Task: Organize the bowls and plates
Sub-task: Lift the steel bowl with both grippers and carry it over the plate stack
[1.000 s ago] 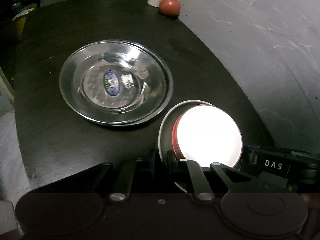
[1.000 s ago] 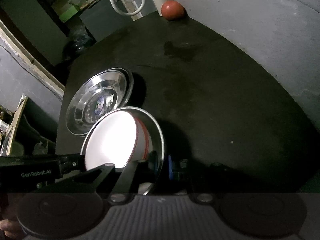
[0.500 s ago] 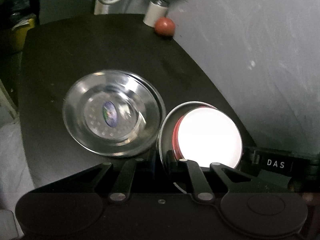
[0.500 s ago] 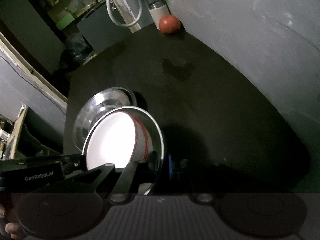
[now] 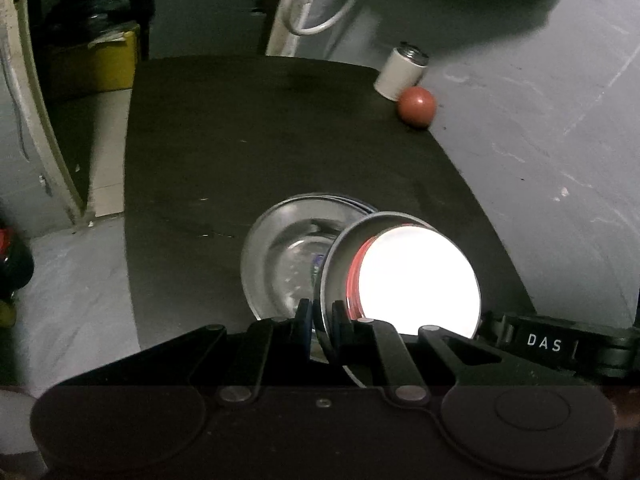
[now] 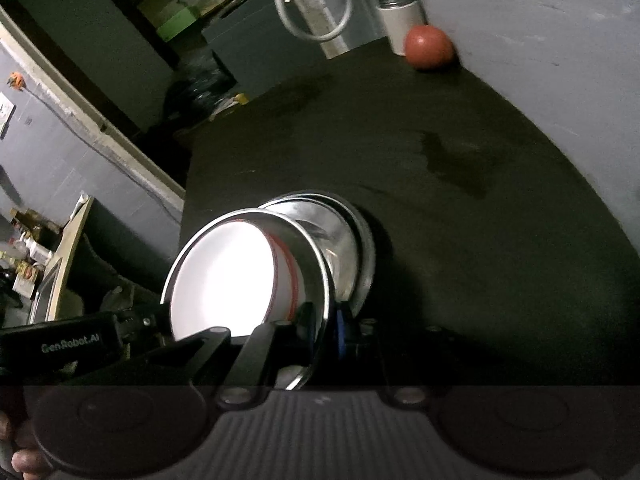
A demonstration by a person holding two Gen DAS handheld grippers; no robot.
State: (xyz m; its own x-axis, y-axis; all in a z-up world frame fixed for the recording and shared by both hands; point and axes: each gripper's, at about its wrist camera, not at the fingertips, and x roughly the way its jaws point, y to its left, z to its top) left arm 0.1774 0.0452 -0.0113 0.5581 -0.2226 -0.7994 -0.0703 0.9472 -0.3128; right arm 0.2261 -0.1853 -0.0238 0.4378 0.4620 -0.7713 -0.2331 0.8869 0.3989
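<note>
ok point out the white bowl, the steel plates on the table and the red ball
white bowl [image 5: 416, 280], left wrist view, on its bright inner bottom
steel plates [image 5: 280, 252], left wrist view, on the top plate's inner slope
red ball [image 6: 428, 46], right wrist view, on its front face

- Steel bowl [image 5: 340, 248] [image 6: 316, 264]: shiny rim, with a white bowl [image 5: 416, 280] [image 6: 224, 276] with a red band nested inside; held tilted above the table.
- Steel plates [image 5: 276, 256] [image 6: 356, 236]: stacked shallow and flat on the dark table, partly behind the bowl.
</note>
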